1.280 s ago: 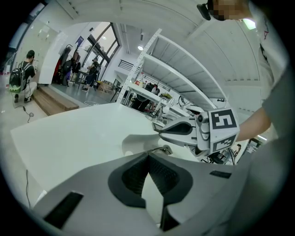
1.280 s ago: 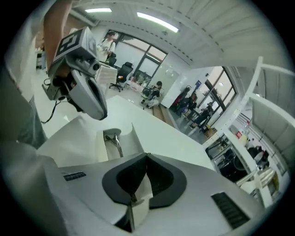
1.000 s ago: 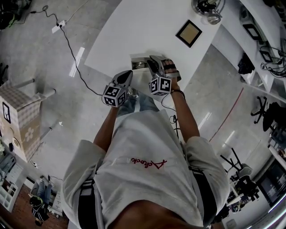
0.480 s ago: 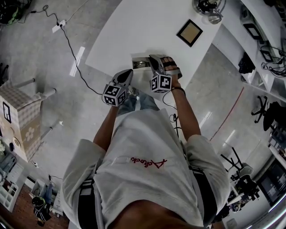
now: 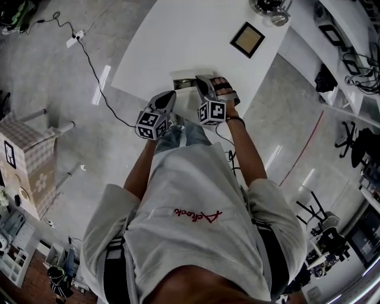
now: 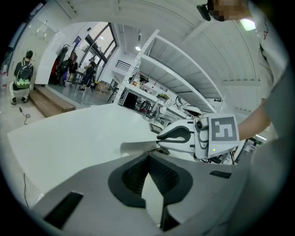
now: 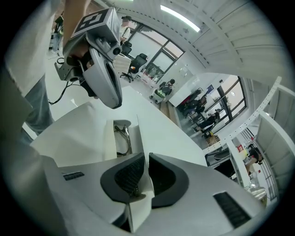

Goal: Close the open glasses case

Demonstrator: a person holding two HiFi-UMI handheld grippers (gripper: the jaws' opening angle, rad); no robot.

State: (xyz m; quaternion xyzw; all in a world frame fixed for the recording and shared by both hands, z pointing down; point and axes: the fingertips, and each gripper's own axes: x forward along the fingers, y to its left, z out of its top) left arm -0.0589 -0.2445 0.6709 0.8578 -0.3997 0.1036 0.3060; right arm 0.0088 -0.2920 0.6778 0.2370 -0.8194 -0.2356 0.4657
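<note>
The white glasses case lies open near the front edge of the white table, with dark glasses inside. Its upright lid flap runs between the pads of my right gripper, whose jaws are closing and pinch it. My left gripper hovers just left of the case with its tips together and nothing between them. The head view shows both grippers side by side at the case: the left gripper and the right gripper.
A square brown-framed item lies further back on the table, and a round metal object sits at the far end. A black cable crosses the floor to the left. Shelving and desks stand at the right.
The right gripper has shifted slightly toward the case and now has the lid flap between its pads. The left gripper has stayed where it was.
</note>
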